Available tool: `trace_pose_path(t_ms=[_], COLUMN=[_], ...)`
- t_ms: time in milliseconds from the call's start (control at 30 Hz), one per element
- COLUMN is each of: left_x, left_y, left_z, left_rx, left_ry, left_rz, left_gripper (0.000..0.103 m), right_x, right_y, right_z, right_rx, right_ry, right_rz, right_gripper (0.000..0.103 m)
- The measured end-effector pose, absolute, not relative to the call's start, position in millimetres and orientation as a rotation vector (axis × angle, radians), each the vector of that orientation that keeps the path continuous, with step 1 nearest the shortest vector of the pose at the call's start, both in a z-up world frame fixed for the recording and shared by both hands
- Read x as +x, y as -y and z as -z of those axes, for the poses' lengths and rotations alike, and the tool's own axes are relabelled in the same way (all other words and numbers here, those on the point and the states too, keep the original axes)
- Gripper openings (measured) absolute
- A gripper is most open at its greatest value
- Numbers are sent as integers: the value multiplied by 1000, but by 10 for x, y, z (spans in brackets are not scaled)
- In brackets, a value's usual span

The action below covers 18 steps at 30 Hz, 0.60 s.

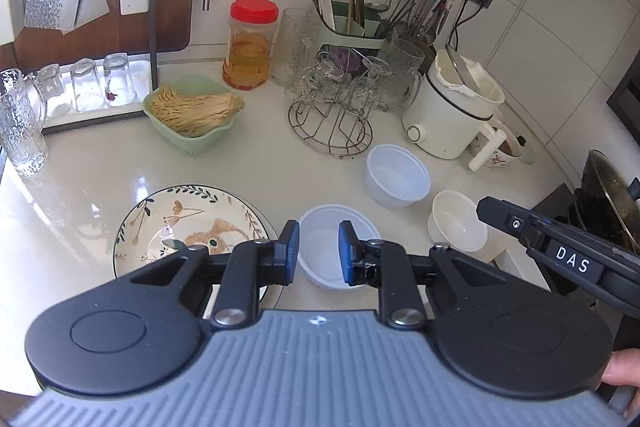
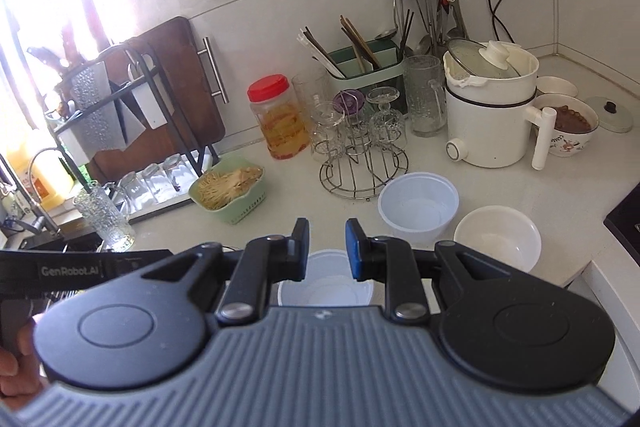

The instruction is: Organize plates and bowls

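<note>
A leaf-patterned plate (image 1: 180, 223) lies on the white counter at the front left. Three white bowls stand to its right: a near plastic bowl (image 1: 320, 247) (image 2: 326, 287), a far plastic bowl (image 1: 396, 175) (image 2: 418, 203), and a small ceramic bowl (image 1: 456, 219) (image 2: 496, 237). My left gripper (image 1: 318, 253) is open and empty, hovering over the near bowl. My right gripper (image 2: 327, 249) is open and empty above the same bowl; its body shows in the left wrist view (image 1: 560, 247) beside the ceramic bowl.
Behind stand a green basket of noodles (image 1: 192, 111), a wire glass rack (image 1: 332, 111), a red-lidded jar (image 1: 250, 43), a white electric pot (image 1: 452, 107), a utensil caddy (image 2: 360, 67), and a tray of upturned glasses (image 1: 84, 87). A stove (image 1: 608, 199) sits at the right.
</note>
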<state>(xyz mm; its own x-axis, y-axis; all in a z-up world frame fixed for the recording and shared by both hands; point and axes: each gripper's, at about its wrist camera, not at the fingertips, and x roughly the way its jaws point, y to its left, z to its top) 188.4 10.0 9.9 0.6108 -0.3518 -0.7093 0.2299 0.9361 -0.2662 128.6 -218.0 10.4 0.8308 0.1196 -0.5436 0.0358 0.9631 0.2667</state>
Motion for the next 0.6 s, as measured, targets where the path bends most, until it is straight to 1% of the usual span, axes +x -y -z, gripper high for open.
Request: trace_pose_path(t_ms=[300, 600], left_x=[1749, 1741], left_y=[-468, -610], left_z=[-60, 119], left_rx=[-110, -87], left_ry=[-831, -884], left_rz=[387, 421], left_gripper=[25, 25], right_x=[1110, 1078], right_y=[1905, 1703], right_z=[-84, 136], right_rx=[293, 301], right_ry=[-566, -627], right_rz=[68, 94], right_gripper=[24, 24])
